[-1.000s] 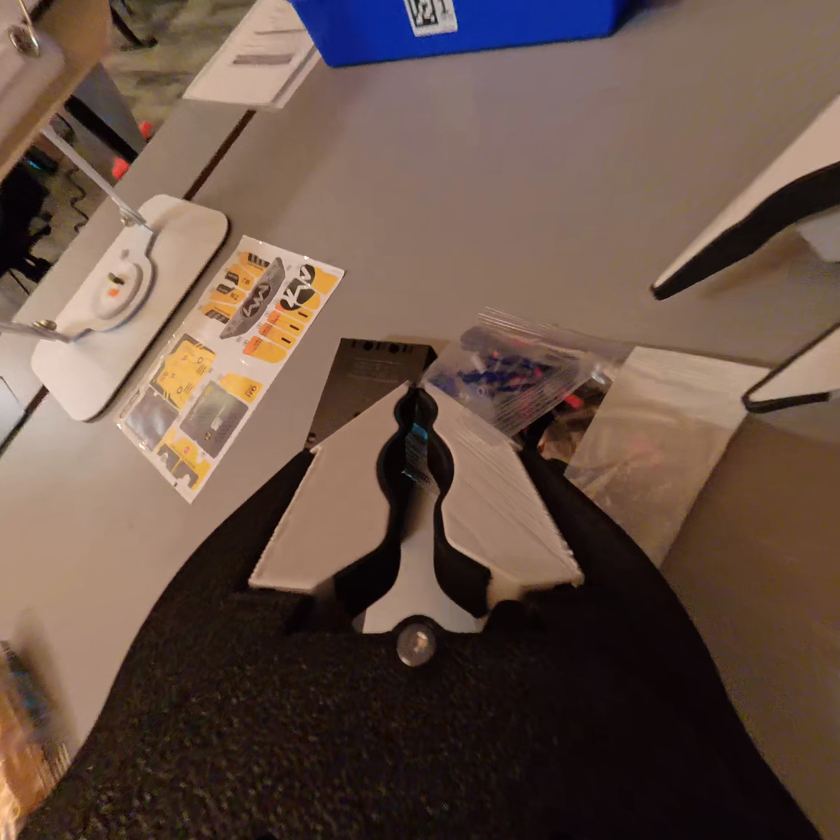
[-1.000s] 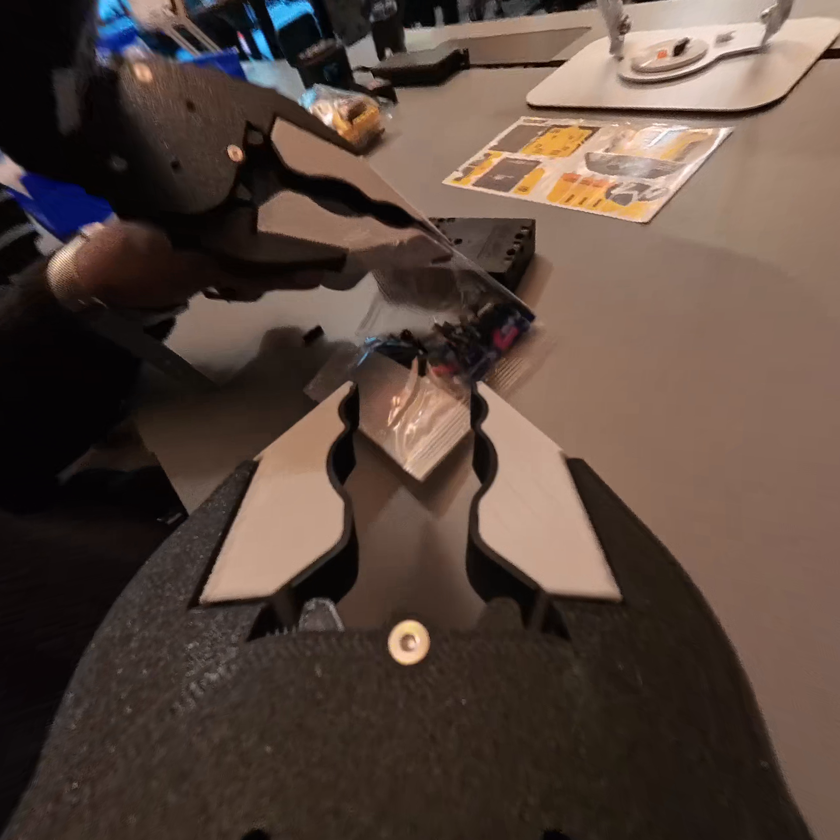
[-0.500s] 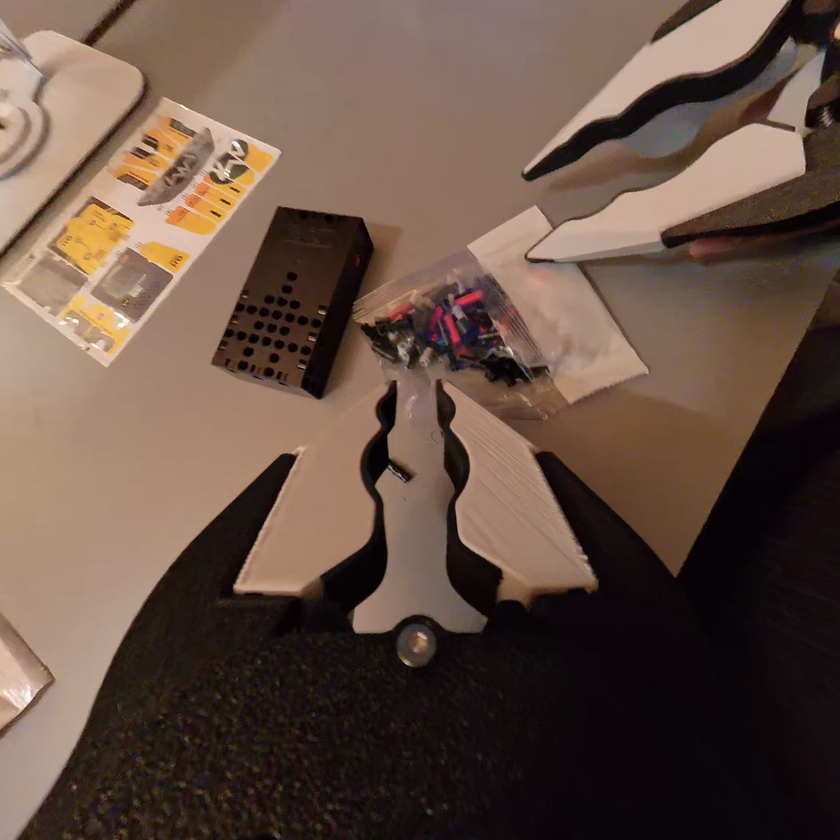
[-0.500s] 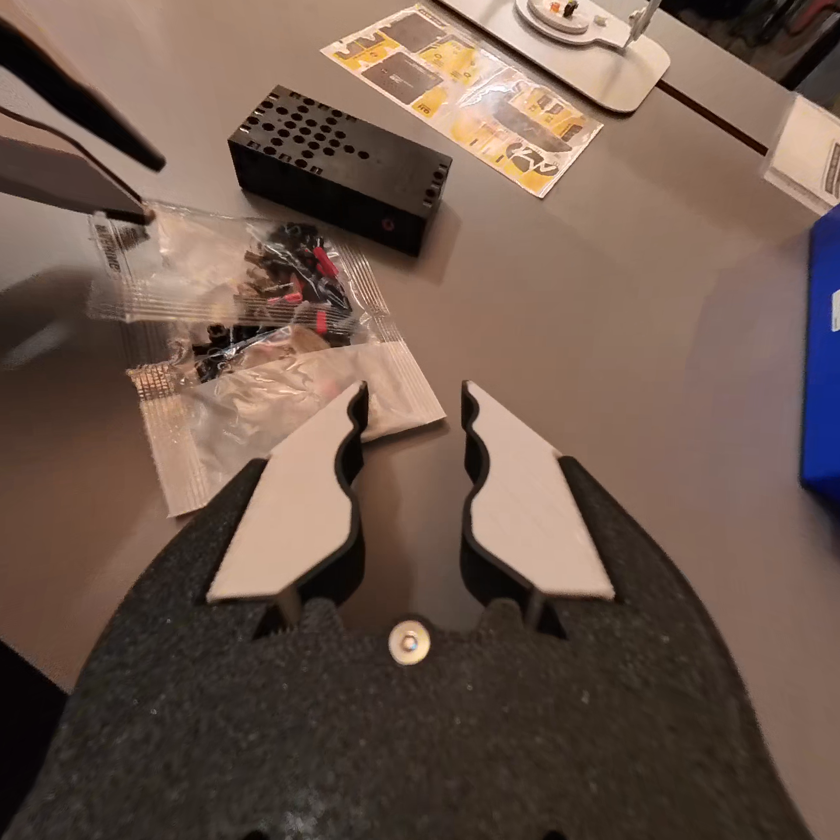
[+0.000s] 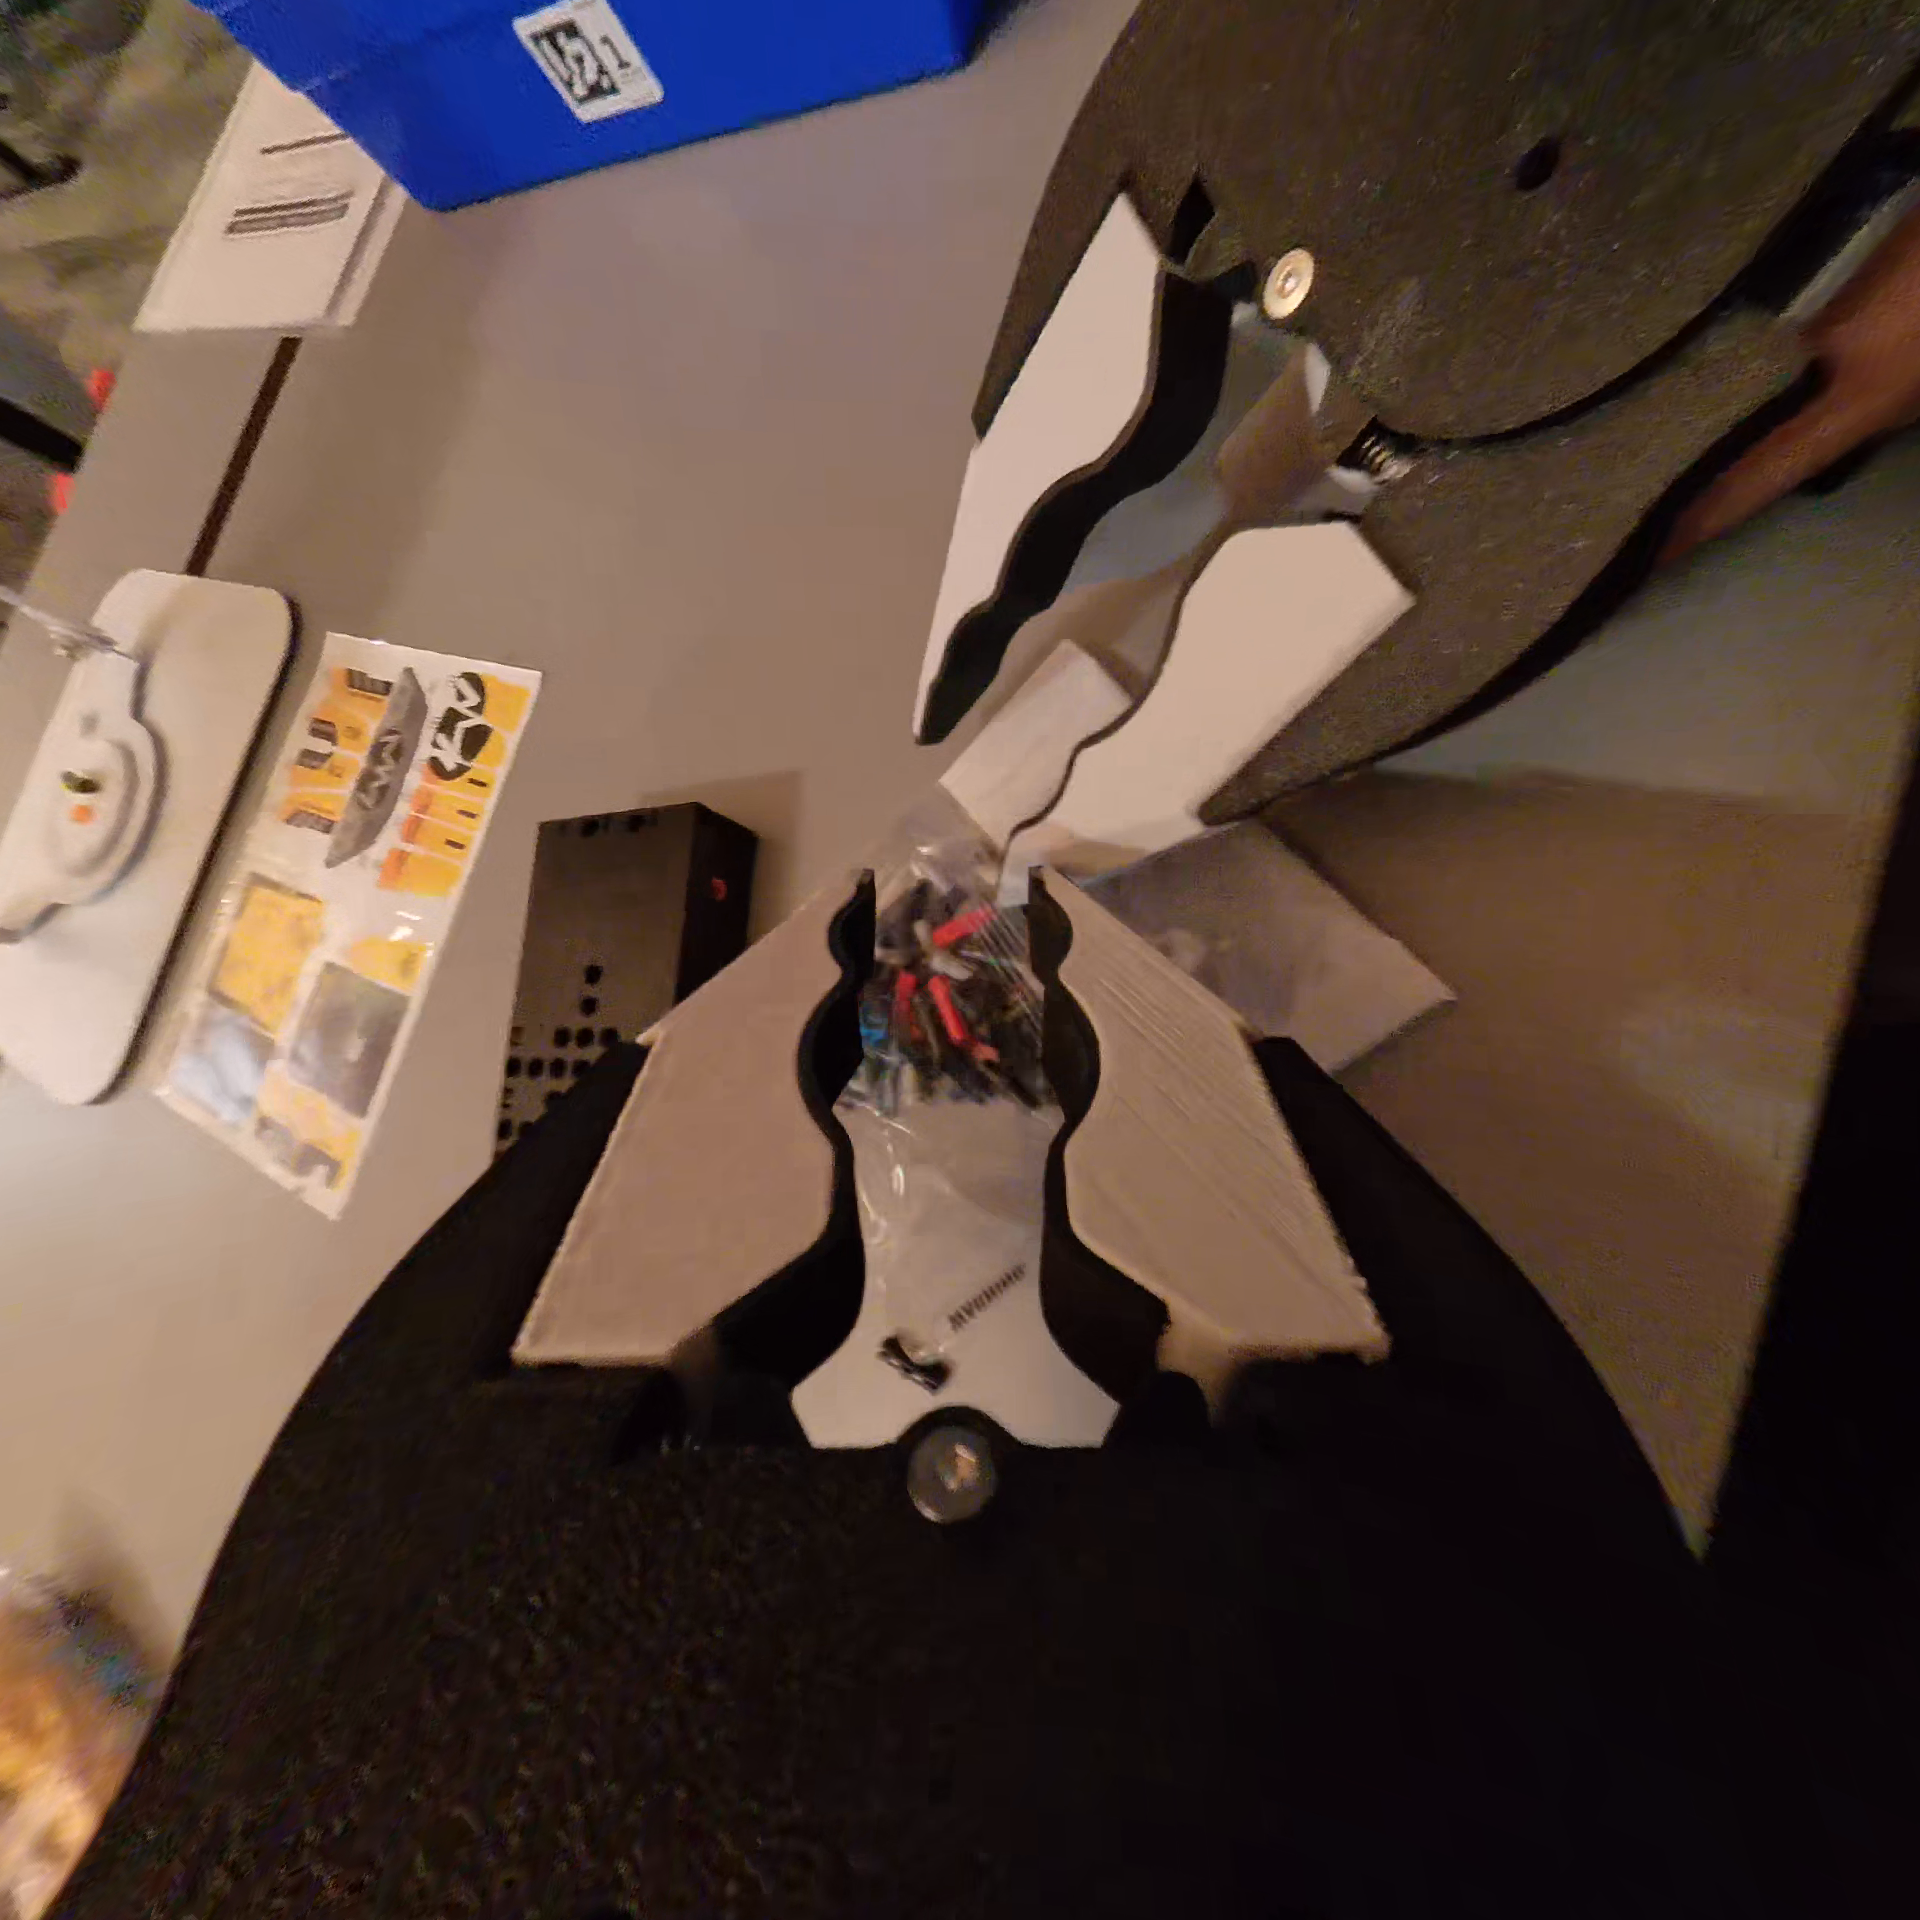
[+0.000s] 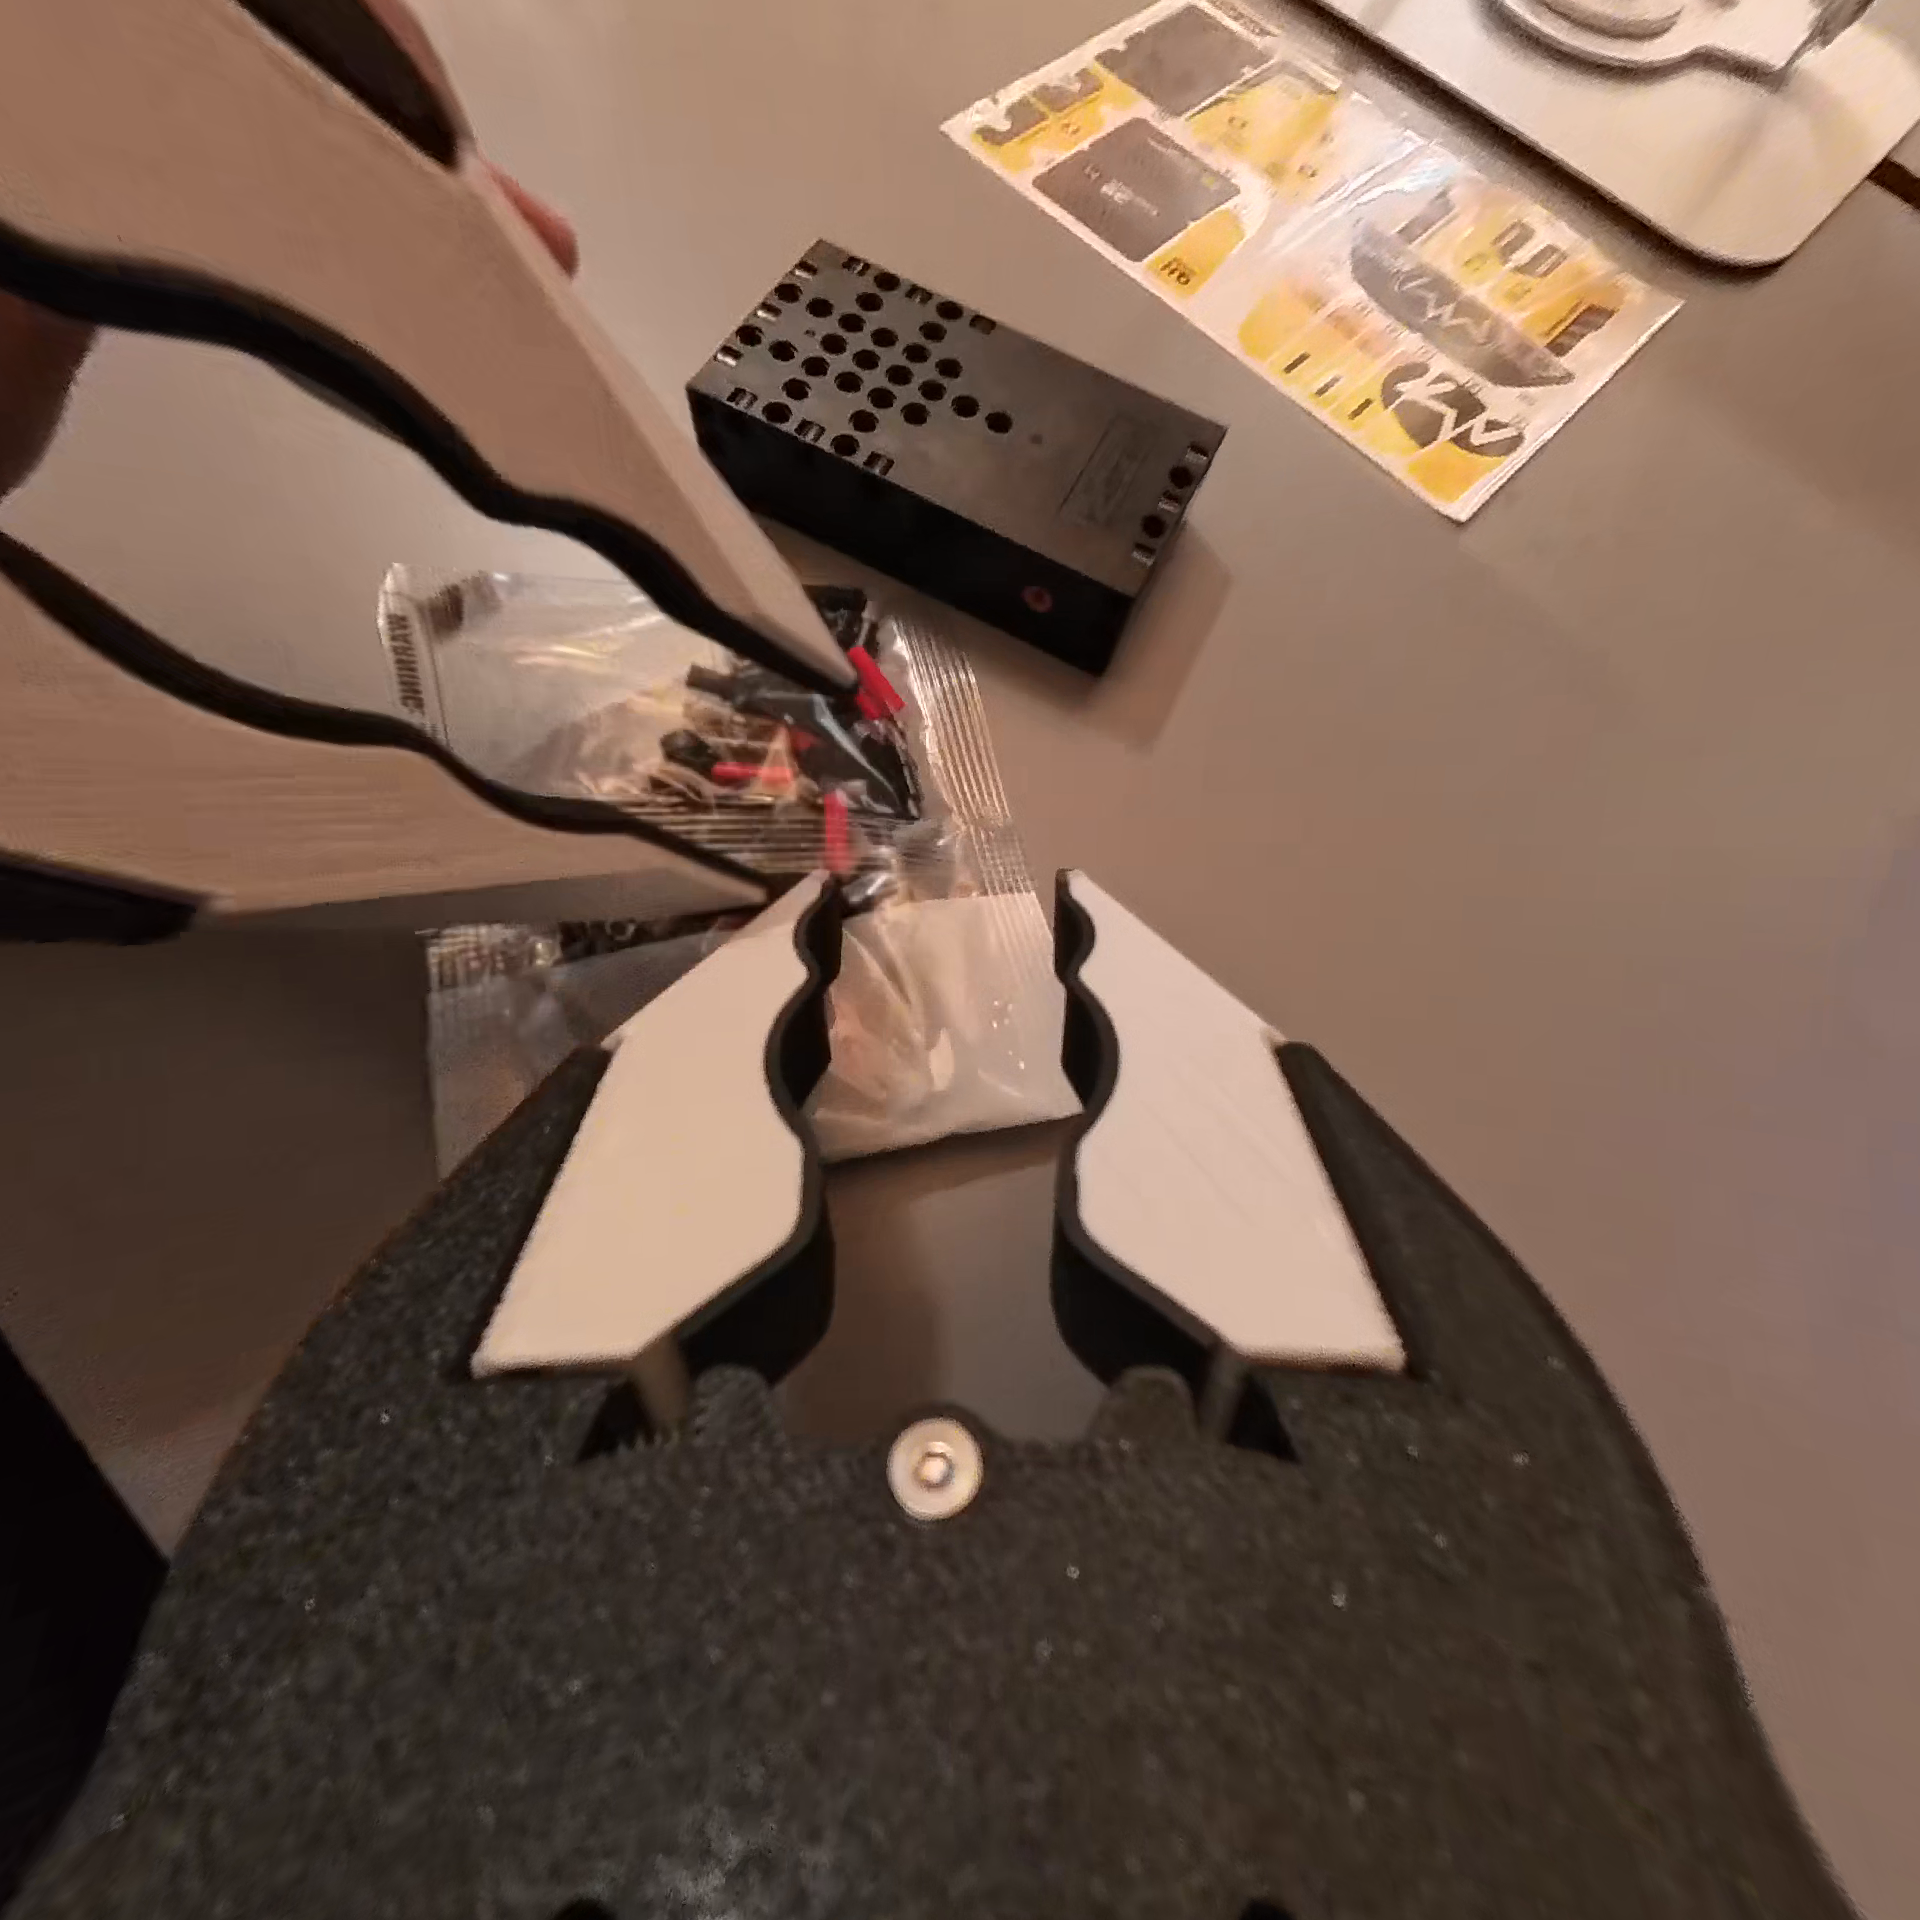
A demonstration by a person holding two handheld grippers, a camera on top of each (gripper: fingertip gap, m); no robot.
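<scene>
A clear plastic bag (image 5: 945,1018) of small black, red and blue parts lies on the grey table (image 5: 675,520). My left gripper (image 5: 951,883) is open, with its fingers on either side of the bag's filled part. It also shows in the right wrist view (image 6: 805,790), tips down on the bag (image 6: 727,748). My right gripper (image 6: 945,888) is open around a pale flat bag end (image 6: 935,1049) that overlaps the parts bag. It also shows in the left wrist view (image 5: 971,779), coming in from the upper right. The two grippers' tips nearly touch.
A black perforated box (image 6: 956,457) lies just beyond the bag. A yellow sticker sheet (image 5: 364,914) and a white base plate (image 5: 135,831) lie to the left. A blue bin (image 5: 582,83) and a paper sheet (image 5: 281,208) stand at the far edge. Across from one pair of fingers to the other is roughly 4 cm. My right gripper's tips are some 35 cm from the white base plate (image 5: 135,831).
A second ago my left gripper held the bag up; it then let go. Both grippers have now moved in over the bag on the table, jaws open around it.
</scene>
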